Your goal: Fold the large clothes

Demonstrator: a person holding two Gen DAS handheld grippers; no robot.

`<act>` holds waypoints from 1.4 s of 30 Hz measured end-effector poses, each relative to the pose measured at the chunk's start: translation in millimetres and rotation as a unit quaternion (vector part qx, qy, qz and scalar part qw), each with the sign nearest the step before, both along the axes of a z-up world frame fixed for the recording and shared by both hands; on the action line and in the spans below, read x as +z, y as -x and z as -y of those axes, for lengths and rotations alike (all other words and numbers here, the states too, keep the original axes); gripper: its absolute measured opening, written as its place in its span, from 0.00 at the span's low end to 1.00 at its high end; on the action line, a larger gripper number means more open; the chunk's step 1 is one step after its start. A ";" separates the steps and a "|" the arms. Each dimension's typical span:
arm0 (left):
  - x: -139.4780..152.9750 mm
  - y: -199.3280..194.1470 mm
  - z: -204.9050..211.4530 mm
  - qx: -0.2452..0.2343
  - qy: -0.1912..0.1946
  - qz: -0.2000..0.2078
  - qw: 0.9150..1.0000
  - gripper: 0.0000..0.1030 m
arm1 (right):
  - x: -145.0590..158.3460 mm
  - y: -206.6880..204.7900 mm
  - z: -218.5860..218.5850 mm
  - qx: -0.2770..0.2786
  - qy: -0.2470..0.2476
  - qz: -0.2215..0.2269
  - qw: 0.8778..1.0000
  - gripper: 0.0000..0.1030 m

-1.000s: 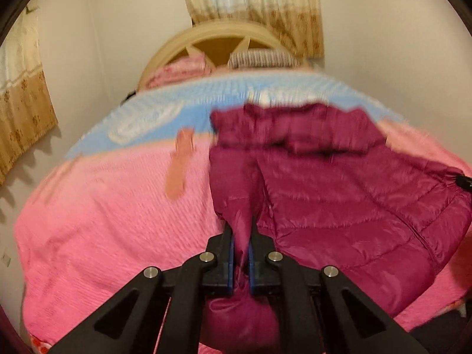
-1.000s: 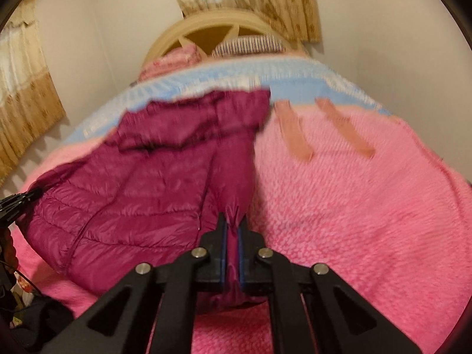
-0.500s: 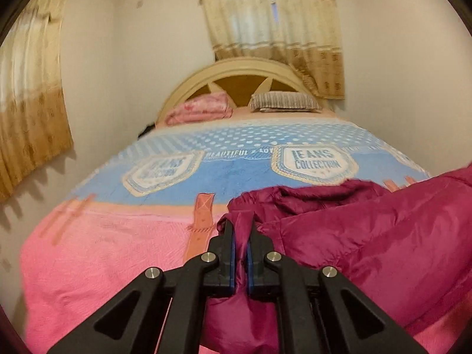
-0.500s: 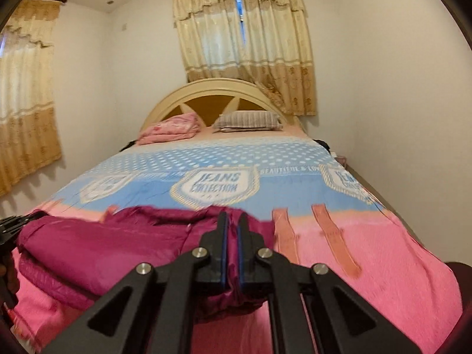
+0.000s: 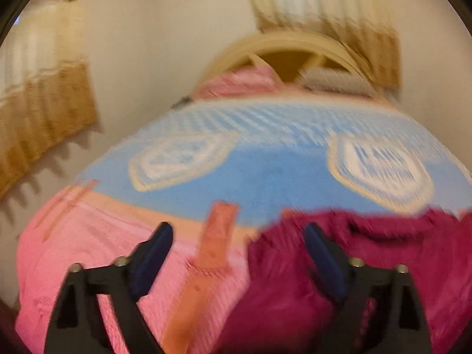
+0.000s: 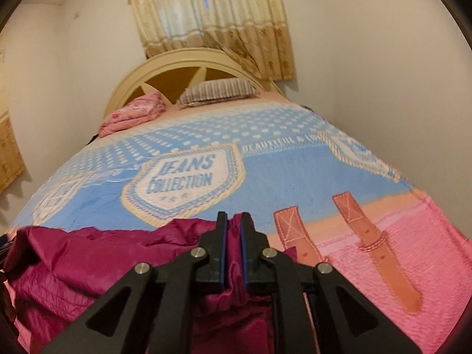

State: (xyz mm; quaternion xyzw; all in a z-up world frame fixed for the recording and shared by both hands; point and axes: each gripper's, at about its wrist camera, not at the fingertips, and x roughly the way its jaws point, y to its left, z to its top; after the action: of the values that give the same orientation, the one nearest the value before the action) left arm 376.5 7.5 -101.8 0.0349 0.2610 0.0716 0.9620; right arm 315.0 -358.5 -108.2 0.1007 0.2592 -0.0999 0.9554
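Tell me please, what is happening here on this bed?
A person with a gripper in each hand is folding a maroon puffer jacket on a bed with a pink and blue bedspread. The right gripper has its jaws shut on a fold of the jacket. The left gripper has its jaws wide open and holds nothing; the jacket lies bunched under its right finger. The left view is blurred, so that gripper seems to be moving.

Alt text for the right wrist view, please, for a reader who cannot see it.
The right hand-held gripper is shut on a fold of a maroon puffer jacket lying on a bed with a pink and blue bedspread. Behind are a striped pillow, a cream headboard and curtains.
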 end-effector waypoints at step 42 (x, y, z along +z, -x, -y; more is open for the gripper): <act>-90.3 -120.1 34.6 0.138 -0.098 -0.099 0.981 0.93 | -98.9 -88.0 -22.9 -0.033 0.072 -0.177 0.981 0.83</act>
State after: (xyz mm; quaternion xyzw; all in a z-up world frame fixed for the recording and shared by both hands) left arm 496.7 -27.1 -192.1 0.0993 0.3488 0.2248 0.9044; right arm 403.0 -335.6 -207.0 0.0204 0.4130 -0.1662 0.8952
